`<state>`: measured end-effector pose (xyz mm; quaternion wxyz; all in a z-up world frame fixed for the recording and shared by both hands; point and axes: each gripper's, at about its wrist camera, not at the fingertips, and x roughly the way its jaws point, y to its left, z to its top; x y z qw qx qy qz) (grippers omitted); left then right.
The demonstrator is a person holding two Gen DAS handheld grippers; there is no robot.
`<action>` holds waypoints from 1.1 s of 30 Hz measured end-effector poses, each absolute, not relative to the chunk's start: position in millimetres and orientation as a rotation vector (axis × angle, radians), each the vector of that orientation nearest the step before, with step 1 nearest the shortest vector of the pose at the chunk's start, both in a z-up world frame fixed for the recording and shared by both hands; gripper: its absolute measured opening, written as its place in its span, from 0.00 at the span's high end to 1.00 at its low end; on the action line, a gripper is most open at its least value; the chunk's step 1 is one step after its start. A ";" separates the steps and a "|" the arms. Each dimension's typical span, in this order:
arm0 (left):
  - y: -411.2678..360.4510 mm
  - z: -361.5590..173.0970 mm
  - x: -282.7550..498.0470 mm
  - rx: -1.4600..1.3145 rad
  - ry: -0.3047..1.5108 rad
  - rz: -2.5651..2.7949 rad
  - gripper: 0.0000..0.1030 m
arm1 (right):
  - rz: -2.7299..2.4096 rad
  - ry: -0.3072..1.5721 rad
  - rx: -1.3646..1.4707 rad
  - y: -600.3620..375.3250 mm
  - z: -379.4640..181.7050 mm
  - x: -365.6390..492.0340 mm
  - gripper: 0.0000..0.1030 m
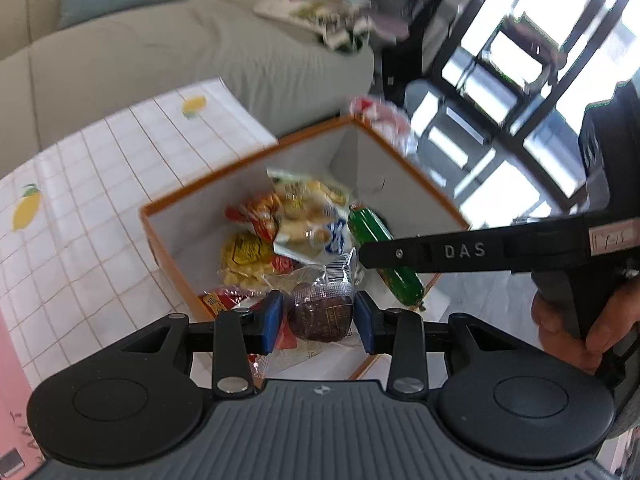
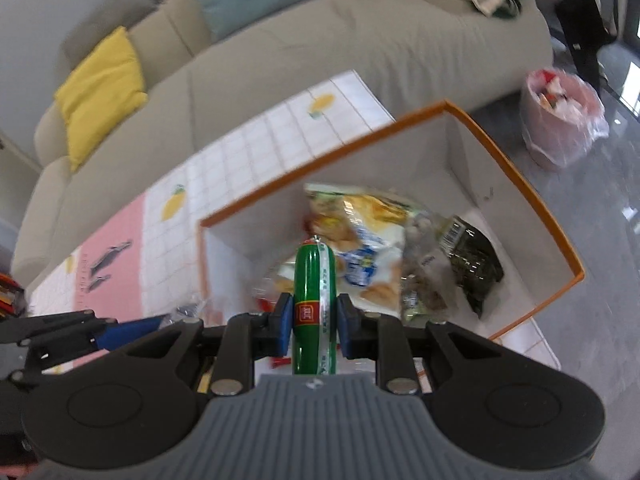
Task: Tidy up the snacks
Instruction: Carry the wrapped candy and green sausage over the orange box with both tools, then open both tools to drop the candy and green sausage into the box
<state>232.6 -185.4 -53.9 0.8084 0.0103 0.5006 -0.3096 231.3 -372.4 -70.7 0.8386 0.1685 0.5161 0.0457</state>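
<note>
Gripping a dark round snack (image 1: pixel 320 312) in clear wrapping, the left tool (image 1: pixel 319 322) has its blue pads pressed on both sides of the packet and hangs above the near corner of the orange-edged box (image 1: pixel 420 184). The right tool (image 2: pixel 313 322) is clamped on a green sausage stick (image 2: pixel 314 300), which stands lengthwise between its pads and points toward the inside of the box; in the left wrist view the same stick (image 1: pixel 384 256) shows under the black finger of that tool, above the box's right side. A hand (image 1: pixel 568 320) grips the right tool's handle, to the right of the box.

Inside the box lie several packets: a pale bag with blue print (image 2: pixel 360 248) near the middle, a yellow packet (image 1: pixel 244 256) and a red one (image 1: pixel 260 212) toward the left wall, and a dark seaweed-like pack (image 2: pixel 472 264) toward the right wall. The box stands on a desk covered with a white grid cloth printed with lemons (image 1: pixel 80 208). Beyond the box is a beige sofa (image 2: pixel 320 52), and a pink-lined bin (image 2: pixel 560 120) sits on the floor past the box's far right corner.
</note>
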 end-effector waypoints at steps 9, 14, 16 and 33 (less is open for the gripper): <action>-212.7 -91.6 242.7 0.222 1.127 -0.691 0.58 | 0.076 1.208 0.398 -386.7 -116.7 251.6 0.80; -223.0 -103.0 240.8 0.300 1.161 -0.690 0.58 | 0.074 1.284 0.403 -386.6 -135.3 257.8 0.80; -228.0 -107.6 241.3 0.336 1.181 -0.683 0.58 | 0.075 1.296 0.397 -385.6 -139.1 259.1 0.80; -243.0 -117.6 242.9 0.412 1.270 -0.654 0.56 | 0.071 1.386 0.223 -363.3 -141.9 274.9 0.78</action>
